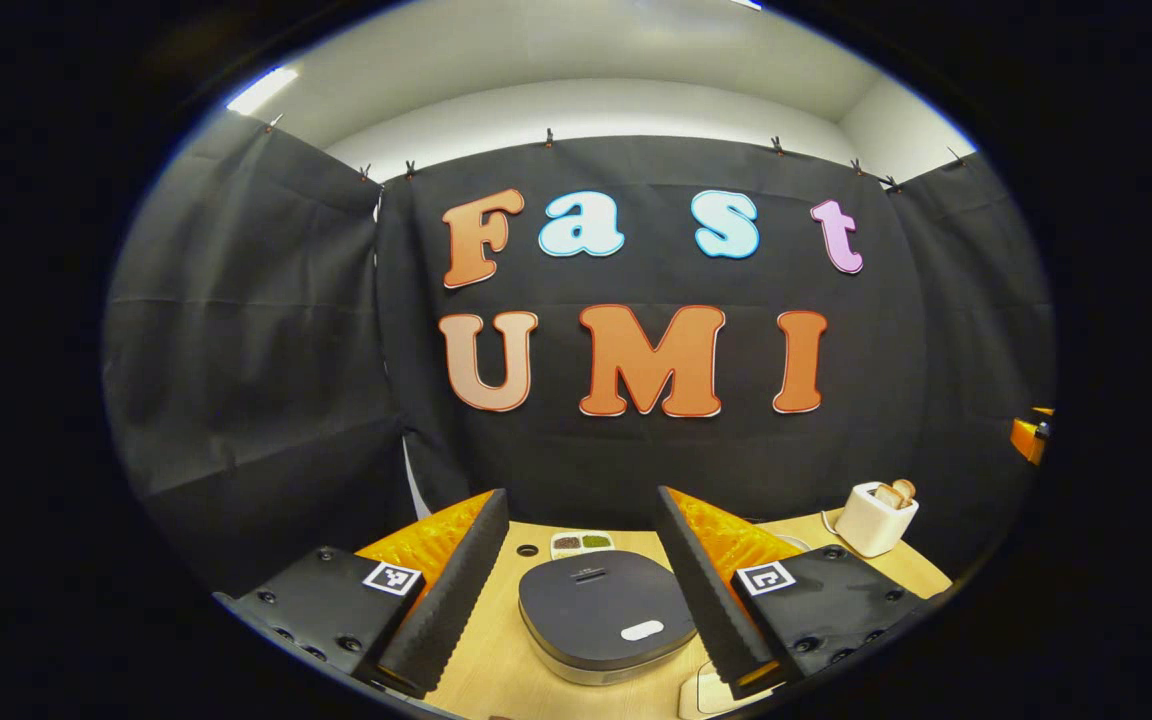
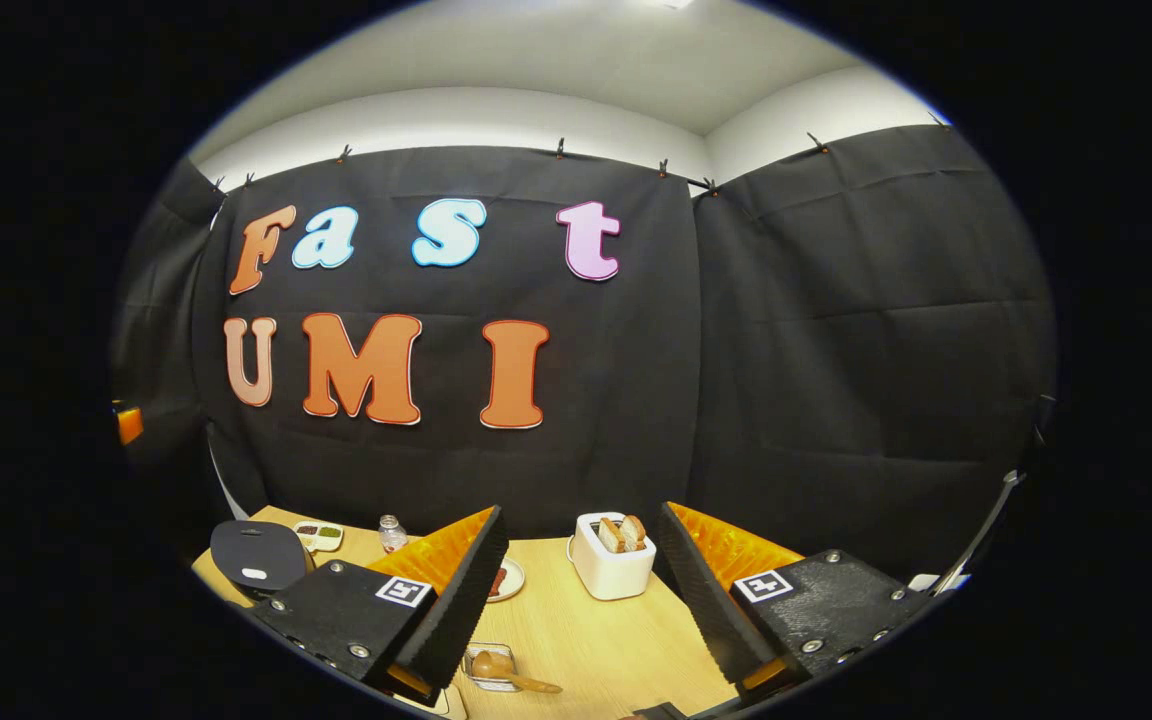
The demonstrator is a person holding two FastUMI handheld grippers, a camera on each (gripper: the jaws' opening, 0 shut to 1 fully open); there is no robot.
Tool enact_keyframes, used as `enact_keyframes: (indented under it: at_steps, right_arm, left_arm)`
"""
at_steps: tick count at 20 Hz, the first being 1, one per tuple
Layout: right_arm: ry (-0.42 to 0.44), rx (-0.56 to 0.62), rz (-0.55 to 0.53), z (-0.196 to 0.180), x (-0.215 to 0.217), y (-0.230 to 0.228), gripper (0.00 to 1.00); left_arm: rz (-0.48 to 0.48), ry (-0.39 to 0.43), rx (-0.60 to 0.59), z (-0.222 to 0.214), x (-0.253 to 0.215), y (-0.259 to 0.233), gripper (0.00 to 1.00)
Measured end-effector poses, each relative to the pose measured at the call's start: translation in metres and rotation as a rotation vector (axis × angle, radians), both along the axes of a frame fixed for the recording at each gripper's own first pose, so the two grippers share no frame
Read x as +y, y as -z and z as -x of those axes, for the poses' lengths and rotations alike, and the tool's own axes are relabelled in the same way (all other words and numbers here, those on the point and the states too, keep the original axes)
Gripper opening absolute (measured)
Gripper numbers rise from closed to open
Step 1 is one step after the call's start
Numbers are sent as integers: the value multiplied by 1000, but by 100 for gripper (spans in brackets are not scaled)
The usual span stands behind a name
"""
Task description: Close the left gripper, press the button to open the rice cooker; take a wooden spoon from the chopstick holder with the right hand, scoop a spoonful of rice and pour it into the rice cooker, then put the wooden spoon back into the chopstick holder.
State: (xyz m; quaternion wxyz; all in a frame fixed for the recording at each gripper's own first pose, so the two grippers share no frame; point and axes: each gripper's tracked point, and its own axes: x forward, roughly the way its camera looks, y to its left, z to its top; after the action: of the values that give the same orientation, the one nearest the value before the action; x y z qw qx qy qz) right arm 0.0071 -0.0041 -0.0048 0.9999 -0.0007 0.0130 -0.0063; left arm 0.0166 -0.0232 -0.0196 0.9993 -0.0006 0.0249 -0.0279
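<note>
Both grippers' jaws stand wide open, holding nothing — left gripper (image 1: 581,580) above the closed dark round rice cooker (image 1: 606,615), right gripper (image 2: 581,590) before the white chopstick holder (image 2: 613,570) on the pale wooden counter (image 2: 586,640).

In the left gripper view, the left gripper (image 1: 581,590) fills the lower part of the frame with two long wedge-shaped fingers (image 1: 451,590) whose inner faces carry ribbed foam pads. Each finger sits on a flat block studded with round screws and bearing a square black-and-white marker. In the right gripper view, the right gripper (image 2: 581,590) has the same build along the bottom: ribbed fingers (image 2: 456,595), screwed mounting blocks, one square marker on each. A small part of another gripper shows at that view's left edge.
</note>
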Motion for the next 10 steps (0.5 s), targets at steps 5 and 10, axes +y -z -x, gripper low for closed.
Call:
enact_keyframes:
  at_steps: [5, 10]
  right_arm:
    - [8, -6, 0, 1, -4, 0, 94]
    - [15, 0, 6, 2, -9, 2, 89]
  left_arm:
    - [-19, -45, 21, -11, 7, 15, 34]
    - [14, 13, 112, -23, -9, 50, 2]
